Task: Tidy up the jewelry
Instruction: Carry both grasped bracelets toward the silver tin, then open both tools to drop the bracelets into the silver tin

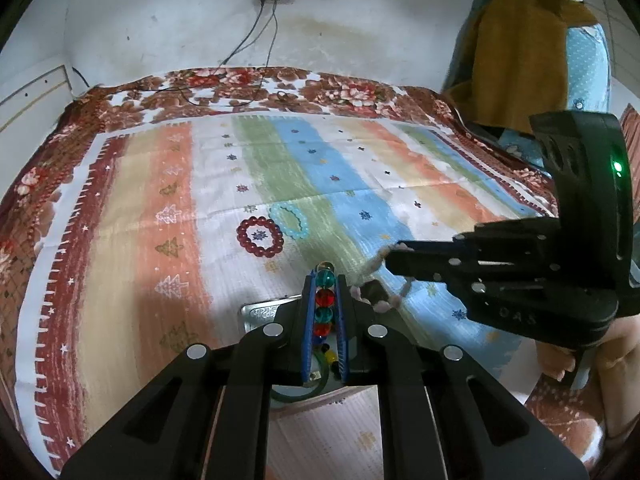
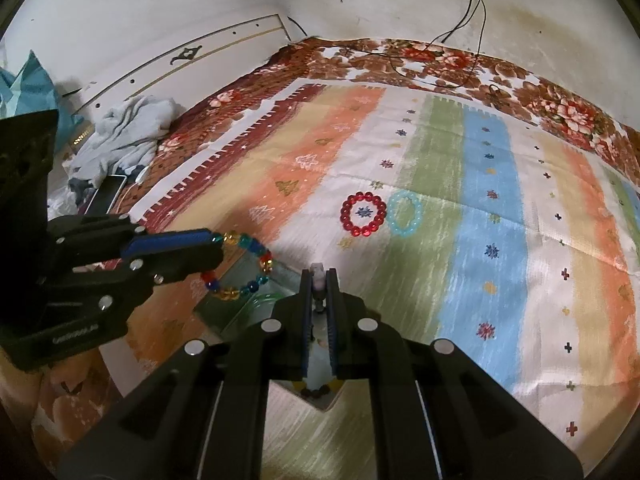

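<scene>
Left hand-held gripper [image 1: 325, 280]: jaws nearly closed, clamped on a multicoloured bead bracelet [image 1: 325, 300], held low over the bed. Right hand-held gripper [image 2: 319, 280]: jaws nearly closed, pinching a pale pink bead bracelet [image 2: 318, 276]. The two grippers sit close together, side by side, fingertips angled toward each other. Bare skin of the holding hand [image 1: 560, 360] shows beneath the right gripper.

Indoor light is moderate and soft, falling from above. The white wall [image 1: 168, 20] looks evenly lit with a yellowish stain. Both claws cast blurred shadows onto the striped cloth [image 2: 440, 200] close beneath them. Strong fisheye bending curves the bed edges, and dark vignette fills every corner. Nearby black claw parts look soft.
</scene>
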Motion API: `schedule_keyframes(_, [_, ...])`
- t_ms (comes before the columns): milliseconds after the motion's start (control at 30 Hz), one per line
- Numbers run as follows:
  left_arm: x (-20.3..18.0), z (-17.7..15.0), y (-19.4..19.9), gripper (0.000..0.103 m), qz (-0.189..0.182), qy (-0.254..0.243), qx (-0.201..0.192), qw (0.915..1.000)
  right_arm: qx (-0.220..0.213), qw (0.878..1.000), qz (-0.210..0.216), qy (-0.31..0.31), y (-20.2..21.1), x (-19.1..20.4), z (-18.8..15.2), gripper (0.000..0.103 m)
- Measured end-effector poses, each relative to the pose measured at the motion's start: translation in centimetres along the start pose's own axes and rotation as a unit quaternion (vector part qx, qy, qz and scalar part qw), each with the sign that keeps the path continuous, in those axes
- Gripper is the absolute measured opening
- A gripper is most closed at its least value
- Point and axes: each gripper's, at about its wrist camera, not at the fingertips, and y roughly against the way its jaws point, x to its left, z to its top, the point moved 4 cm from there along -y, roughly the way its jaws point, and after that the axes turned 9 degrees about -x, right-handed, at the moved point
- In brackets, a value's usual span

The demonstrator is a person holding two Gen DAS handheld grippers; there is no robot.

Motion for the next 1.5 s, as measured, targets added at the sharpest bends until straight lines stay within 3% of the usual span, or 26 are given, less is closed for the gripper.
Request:
schedule_keyframes(767, [0.2, -1.3, 0.2, 0.009, 0.005, 0.012, 0.006, 0.9999, 0.005, 1.0, 0.006, 0.001, 0.0, 1.0, -1.4, 0.008])
schedule_keyframes(833, [0.2, -1.5, -0.4, 0.009, 0.0, 0.013, 0.017, 0.9998, 0.004, 1.0, 0.001, -0.005, -0.1, 0.6, -1.3, 0.015])
schedule_keyframes(867, [0.2, -1.6, -0.6, 0.01, 0.001, 0.013, 0.019, 0.9997, 0.003, 1.0, -0.001, -0.012, -0.1, 0.2, -1.2, 0.031])
schedule_keyframes(900, [0.4, -1.6, -0.6, 0.017, 0.008, 0.014, 0.017, 0.9997, 0.002, 1.0, -0.005, -0.017, -0.1, -0.1, -1.2, 0.053])
schedule_keyframes(933, [0.6, -1.6, -0.6, 0.023, 0.015, 0.016, 0.014, 0.9997, 0.0, 1.0, -0.009, -0.022, -0.1, -0.3, -1.2, 0.06])
schedule_keyframes(1000, [1.1, -1.5, -0.7, 0.025, 0.024, 0.021, 0.011, 0.9994, -0.002, 0.999, -0.018, -0.034, -0.1, -1.2, -1.1, 0.062])
schedule_keyframes(1100, [2.3, -1.2, -0.6, 0.04, 0.047, 0.034, 0.002, 0.9983, 0.0, 0.998, -0.036, -0.047, -0.3, -2.3, -1.0, 0.069])
schedule_keyframes(1367, [4.0, -0.7, -1.4, 0.061, 0.056, 0.049, 0.004, 0.9972, -0.008, 0.995, -0.074, -0.063, -0.9, -4.2, -0.4, 0.087])
schedule_keyframes(1433, [4.4, -0.6, -1.7, 0.075, 0.064, 0.048, 0.003, 0.9968, -0.008, 0.995, -0.079, -0.065, -1.1, -4.4, -0.2, 0.093])
schedule_keyframes(1500, [4.6, -0.5, -2.0, 0.082, 0.071, 0.045, 0.0, 0.9965, -0.011, 0.994, -0.09, -0.059, -1.2, -4.6, 0.0, 0.096])
